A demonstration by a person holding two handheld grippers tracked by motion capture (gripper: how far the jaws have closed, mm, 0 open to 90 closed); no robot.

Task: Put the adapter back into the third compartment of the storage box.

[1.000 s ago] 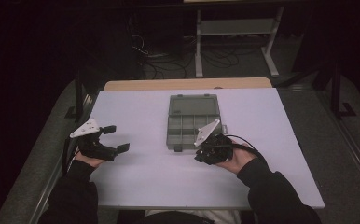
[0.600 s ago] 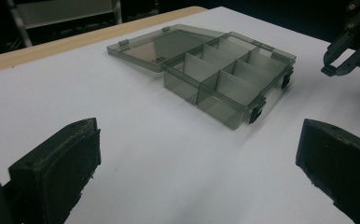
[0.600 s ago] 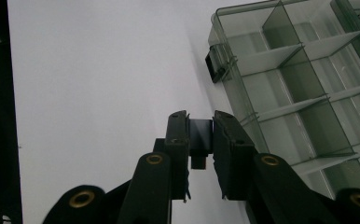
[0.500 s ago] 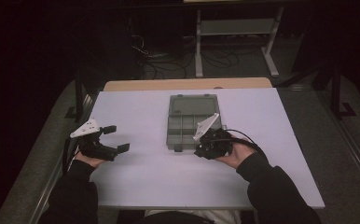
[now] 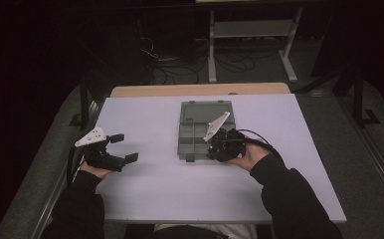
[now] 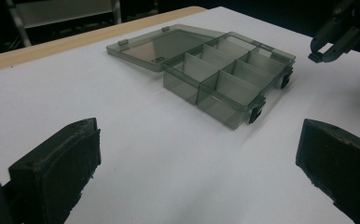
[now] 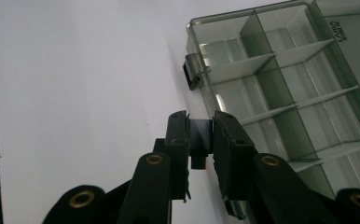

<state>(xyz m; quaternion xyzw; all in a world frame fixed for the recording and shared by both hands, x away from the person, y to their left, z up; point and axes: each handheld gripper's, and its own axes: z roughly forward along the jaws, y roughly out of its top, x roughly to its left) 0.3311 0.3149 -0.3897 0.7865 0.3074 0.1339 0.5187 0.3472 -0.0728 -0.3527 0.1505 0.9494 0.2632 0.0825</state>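
Between the closed jaws of the right gripper sits a dark latch of the compartment box, mid-table, lid open flat. Judged light, rigid, slippery plastic; latches are the sound purchase. Right hand angles in from the box's near right corner. Left gripper hovers open, well apart.

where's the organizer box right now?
The organizer box lies open at the middle of the white table in the high view, lid flat on the far side; the right hand-held gripper is at its near right latch.
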